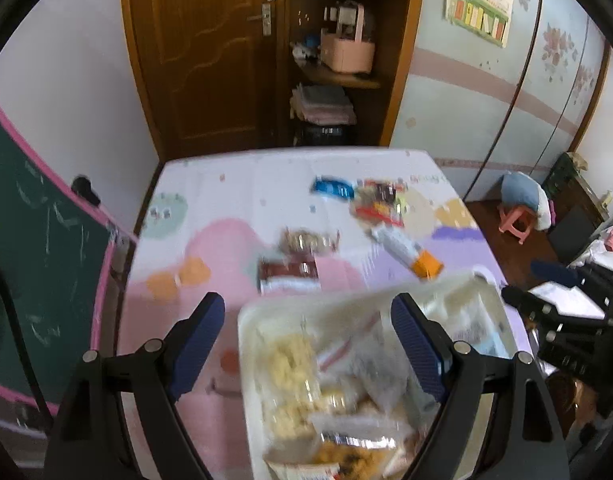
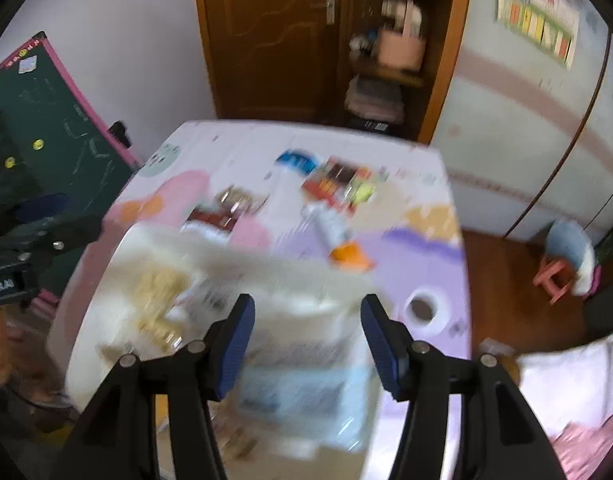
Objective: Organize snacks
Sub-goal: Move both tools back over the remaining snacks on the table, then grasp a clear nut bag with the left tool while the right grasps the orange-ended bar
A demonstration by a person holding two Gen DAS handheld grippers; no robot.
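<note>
**Both hands over the snack bin at the near edge of the play mat**

My left gripper (image 1: 306,344) has its blue-padded fingers spread wide. The left corner of the white rectangular plastic bin (image 1: 246,360) lies in the gap, and the right pad sits over the bin's contents; through the blur I cannot tell whether it touches anything. The bin holds clear packets of pale yellow and golden-brown snacks (image 1: 290,364).

My right gripper (image 2: 304,340) also stands parted, above a white and pale-blue packet (image 2: 302,384) at the bin's right end. Neither pad visibly presses on it.

The bin rests on the near part of a pastel play mat (image 1: 234,200) printed with pink, lilac and orange patches. Farther out on the mat lie loose snacks: a blue wrapper (image 1: 332,188), a red and yellow mixed pack (image 1: 380,200), a white tube-like packet with an orange end (image 1: 406,250), a dark red and white packet (image 1: 288,276), and a clear bag of brown pieces (image 1: 306,240) just beyond it. A roll of white tissue (image 2: 424,310) stands on the lilac patch, right of the bin.

Beyond the mat are a brown wooden door (image 1: 202,48) and open wooden shelves (image 1: 338,76) bearing a pink basket (image 1: 348,50). A green chalkboard with a pink frame (image 1: 38,240) leans at left; a pink stool (image 1: 516,222) stands on the wooden floor at right.
</note>
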